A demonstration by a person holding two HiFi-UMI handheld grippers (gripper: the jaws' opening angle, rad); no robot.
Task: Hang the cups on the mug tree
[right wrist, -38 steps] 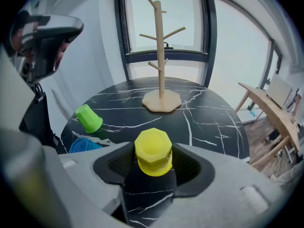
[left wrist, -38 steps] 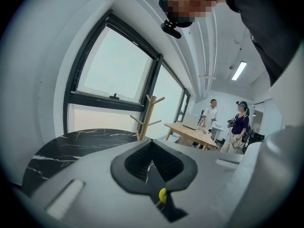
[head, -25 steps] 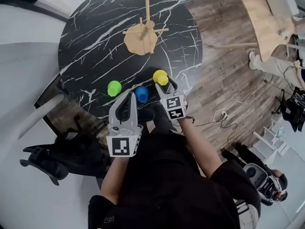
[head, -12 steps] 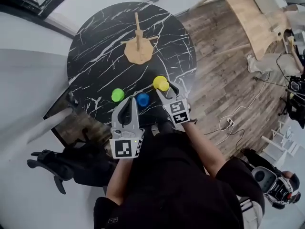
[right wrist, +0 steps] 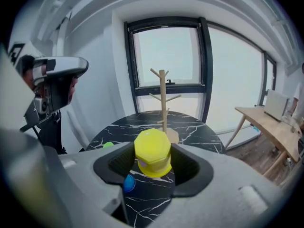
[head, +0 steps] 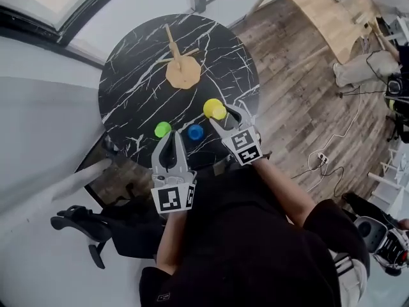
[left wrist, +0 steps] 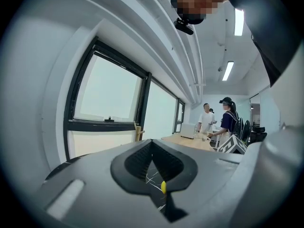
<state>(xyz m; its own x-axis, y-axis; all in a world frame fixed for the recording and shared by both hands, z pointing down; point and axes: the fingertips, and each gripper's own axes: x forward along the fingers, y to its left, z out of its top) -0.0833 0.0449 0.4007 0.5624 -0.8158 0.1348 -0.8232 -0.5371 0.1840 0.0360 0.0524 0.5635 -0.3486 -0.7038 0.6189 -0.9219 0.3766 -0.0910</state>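
My right gripper (head: 222, 112) is shut on a yellow cup (head: 214, 109), held above the near right part of the round black marble table (head: 134, 75). In the right gripper view the yellow cup (right wrist: 153, 153) sits upside down between the pads. The wooden mug tree (head: 181, 69) stands at the far side with bare pegs; the right gripper view shows the mug tree (right wrist: 163, 101) straight ahead. A green cup (head: 162, 130) and a blue cup (head: 195, 132) rest near the table's front edge. My left gripper (head: 171, 139) hovers over that edge, shut and empty (left wrist: 152, 172).
A black office chair (head: 83, 226) stands left of me below the table. A light wooden table (head: 319, 11) is at the upper right, with cables (head: 326, 162) on the wood floor. Large windows (right wrist: 166, 56) run behind the marble table. Two people (left wrist: 223, 120) stand far off.
Both grippers have risen, the right one carrying the yellow cup up with it. The table and the other two cups now look smaller and farther below.
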